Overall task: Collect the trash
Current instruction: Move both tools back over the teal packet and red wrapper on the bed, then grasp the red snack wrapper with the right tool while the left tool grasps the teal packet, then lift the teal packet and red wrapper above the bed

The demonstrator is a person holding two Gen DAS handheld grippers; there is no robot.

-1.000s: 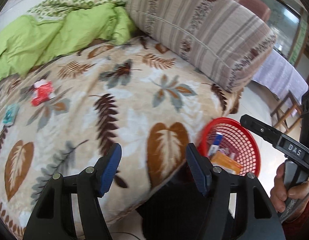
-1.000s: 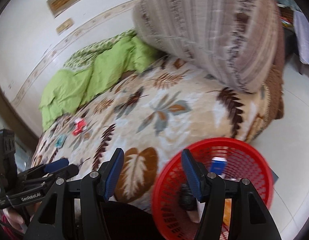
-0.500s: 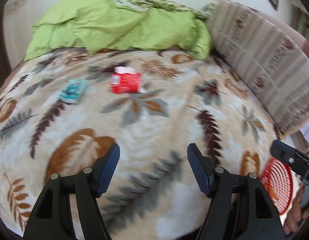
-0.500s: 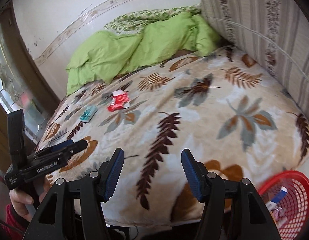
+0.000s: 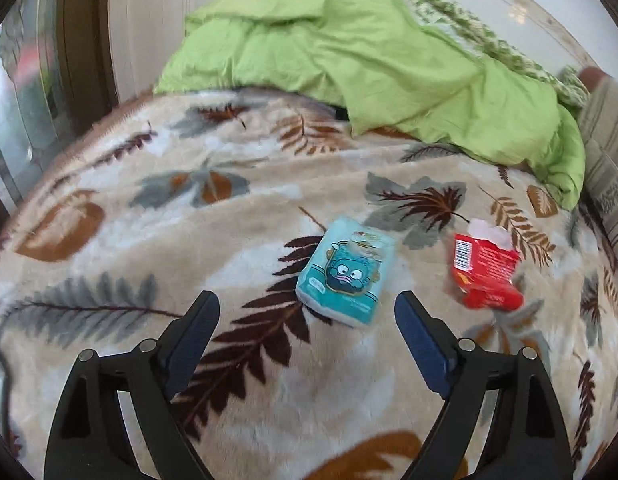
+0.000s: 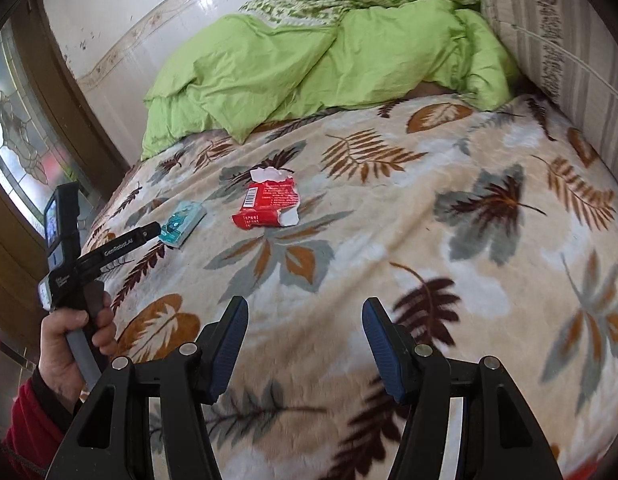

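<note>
I count two pieces of trash on the bed: one teal cartoon-printed packet [image 5: 346, 276] and one torn red wrapper [image 5: 485, 270]. One green duvet [image 5: 373, 64].

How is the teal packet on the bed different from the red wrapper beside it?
The teal packet looks whole and puffy with a cartoon face; the red wrapper is torn open, showing white ragged edges and a barcode. The teal packet lies nearer the left tongs; the red wrapper lies further right. Both rest flat on the leaf-print blanket.
</note>
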